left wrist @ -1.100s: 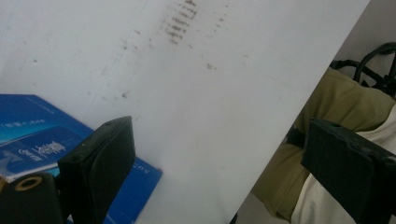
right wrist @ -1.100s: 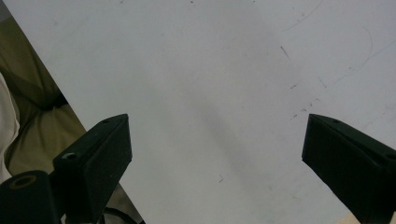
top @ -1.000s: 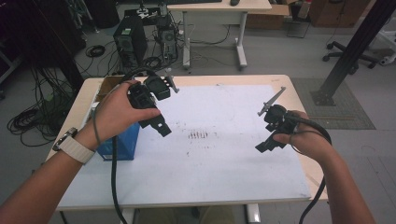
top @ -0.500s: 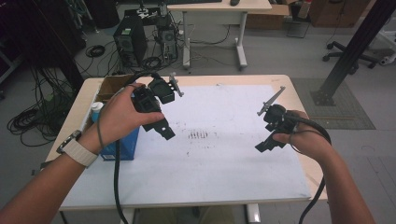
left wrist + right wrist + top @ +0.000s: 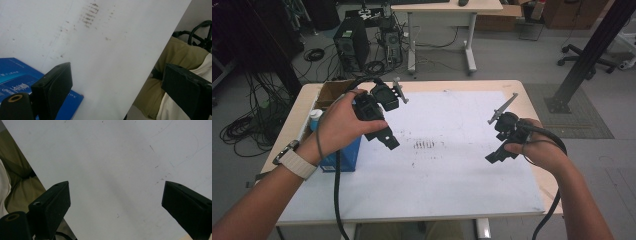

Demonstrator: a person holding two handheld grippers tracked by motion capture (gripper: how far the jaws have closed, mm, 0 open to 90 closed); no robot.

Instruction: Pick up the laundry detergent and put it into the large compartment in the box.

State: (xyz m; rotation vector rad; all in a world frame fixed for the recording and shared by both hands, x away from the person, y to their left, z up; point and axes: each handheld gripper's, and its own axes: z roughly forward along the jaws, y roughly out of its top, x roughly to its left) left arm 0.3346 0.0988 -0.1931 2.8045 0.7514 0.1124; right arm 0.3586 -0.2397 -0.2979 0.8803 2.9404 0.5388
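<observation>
**Two empty grippers held over a white tabletop**

Two grippers are raised above the tabletop (image 5: 512,87), one in each hand. The left gripper (image 5: 384,120) is at the left of the high view, just right of and above a blue box (image 5: 343,155); its jaws are spread wide with nothing between them, as the left gripper view shows (image 5: 120,87). One grey three-cornered plate sticks out on its far side. The right gripper (image 5: 502,142) hangs near the right edge, well apart from the left one, and its jaws also stand wide apart and bare in the right gripper view (image 5: 116,205). One black cable trails down from each gripper toward the near edge.

One white sheet (image 5: 447,175) covers most of the tabletop. One patch of dark smudges (image 5: 426,145) lies near its middle, between the two grippers, and shows again at the far end of the left gripper view.

The one blue box lies at the left edge of the sheet, near the left forearm. Just beyond it are one white bottle with a blue cap (image 5: 315,119) and one brown cardboard box (image 5: 334,92), both at the far left corner. The left wrist wears one watch with a pale strap (image 5: 294,161).
</observation>
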